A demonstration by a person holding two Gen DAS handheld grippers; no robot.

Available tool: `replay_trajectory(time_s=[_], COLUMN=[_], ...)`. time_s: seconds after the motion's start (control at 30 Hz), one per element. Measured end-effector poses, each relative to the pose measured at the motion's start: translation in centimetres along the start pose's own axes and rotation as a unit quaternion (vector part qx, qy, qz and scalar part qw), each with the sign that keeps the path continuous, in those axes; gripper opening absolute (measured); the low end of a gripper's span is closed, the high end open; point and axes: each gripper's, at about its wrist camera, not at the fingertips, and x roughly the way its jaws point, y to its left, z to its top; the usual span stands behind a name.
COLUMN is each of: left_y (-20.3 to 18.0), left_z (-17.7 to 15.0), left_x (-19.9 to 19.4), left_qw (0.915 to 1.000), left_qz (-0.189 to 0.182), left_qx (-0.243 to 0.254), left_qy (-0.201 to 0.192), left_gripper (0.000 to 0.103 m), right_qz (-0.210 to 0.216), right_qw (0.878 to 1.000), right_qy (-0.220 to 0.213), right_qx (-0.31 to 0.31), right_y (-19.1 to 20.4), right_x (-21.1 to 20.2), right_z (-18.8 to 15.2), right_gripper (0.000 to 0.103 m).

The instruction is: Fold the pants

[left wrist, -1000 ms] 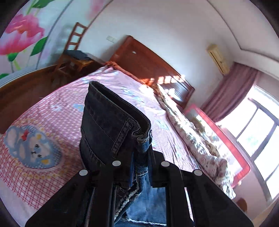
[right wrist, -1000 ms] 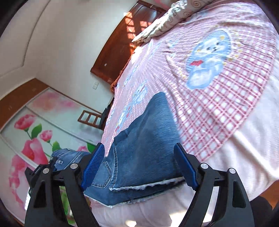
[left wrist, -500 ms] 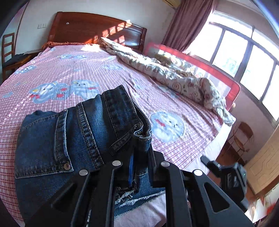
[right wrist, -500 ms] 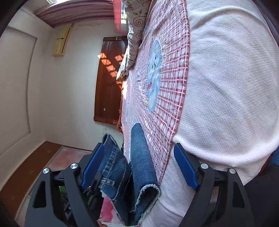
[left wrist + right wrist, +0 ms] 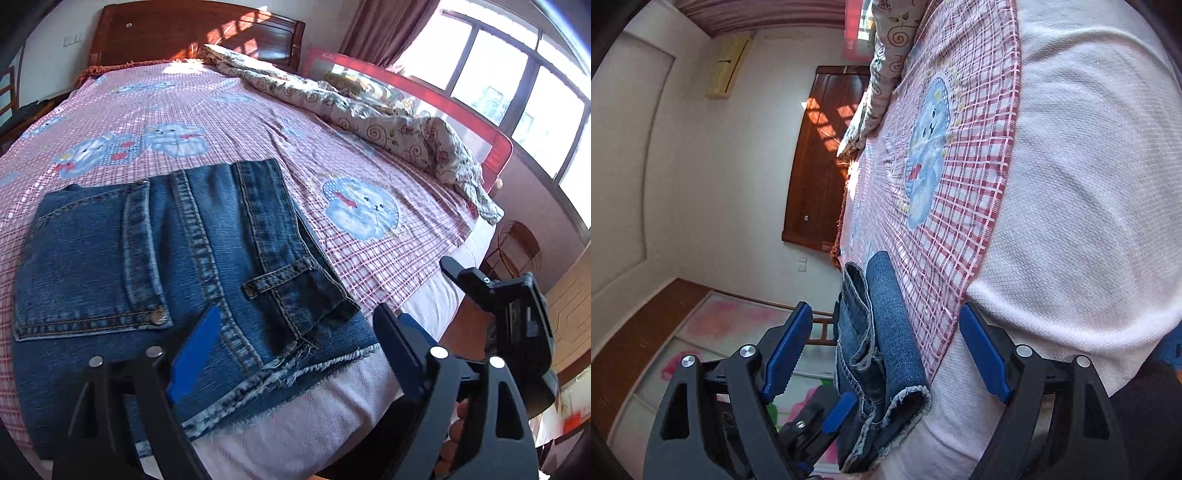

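One pair of blue denim pants [image 5: 177, 280] lies folded in flat layers at the near edge of the bed, on the pink checked sheet [image 5: 369, 258] with its bear prints; you can see a back pocket, a belt loop and the frayed hems facing you. Your left gripper [image 5: 295, 347] hovers just above the near corner of the fold, and its jaws are opening: the left blue pad sits over the denim, the right pad over the bare mattress edge, and neither presses on the cloth. Your right gripper [image 5: 886, 354] stands wide, rolled on its side and level with the mattress; the edge of the folded stack lies between its pads without touching either. Beyond the pants, note the rumpled floral quilt [image 5: 369, 110] along the far side, the red guard rail [image 5: 443, 99] behind it, and the wooden headboard [image 5: 192, 33] against the wall
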Motion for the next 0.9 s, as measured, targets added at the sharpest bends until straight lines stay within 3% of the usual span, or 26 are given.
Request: replay_trajectory(time_s=[0.07,0.2,0.3,0.43,0.53,0.63,0.73,0.83,0.9], left_y=[0.6,3.0,6.5,10.7,13.9,17.6,20.6,21.3,21.1], left_z=[-0.5,-1.8,-2.9,-5.6,-7.3,-8.5,-8.5,-8.2,-8.2], left_x=[-2.2,-6.3,-8.0,-10.1,-10.7,-11.2,-10.8,-10.3,-9.7], left_qw=[0.9999,0.9983,0.9972,0.9893,0.9822,0.9687,0.9558,0.959,0.9599], left_qz=[-0.002,0.049,0.048,0.072,0.112,0.138,0.177,0.182,0.194], left_qx=[0.007,0.011,-0.054,-0.117,-0.144,-0.199,-0.232,-0.214,-0.2], left_qy=[-0.011,-0.029,-0.017,-0.048,-0.045,-0.054,-0.037,-0.038,-0.032], left_gripper=[0.085,0.091,0.091,0.091,0.091,0.093,0.095,0.099,0.101], right_qz=[-0.004,-0.023,-0.033,-0.045,-0.07,-0.108,-0.134,-0.153,-0.163], right_qw=[1.0,0.999,0.996,0.99,0.982,0.973,0.962,0.949,0.941], right_qy=[0.004,0.02,0.049,0.081,0.105,0.131,0.13,0.135,0.145], right_qx=[-0.004,-0.034,-0.072,-0.106,-0.138,-0.159,-0.199,-0.24,-0.259], right_y=[0.1,1.4,3.8,6.3,7.3,7.4,7.9,8.7,9.1], right_x=[0.1,0.4,1.5,3.7,5.8,7.7,8.7,9.5,9.8], right_z=[-0.1,-0.4,-0.7,-0.9,-1.5,-2.4,-3.4,-4.5,-5.1], right_gripper=[0.081,0.081,0.081,0.081,0.081,0.081,0.081,0.079,0.07])
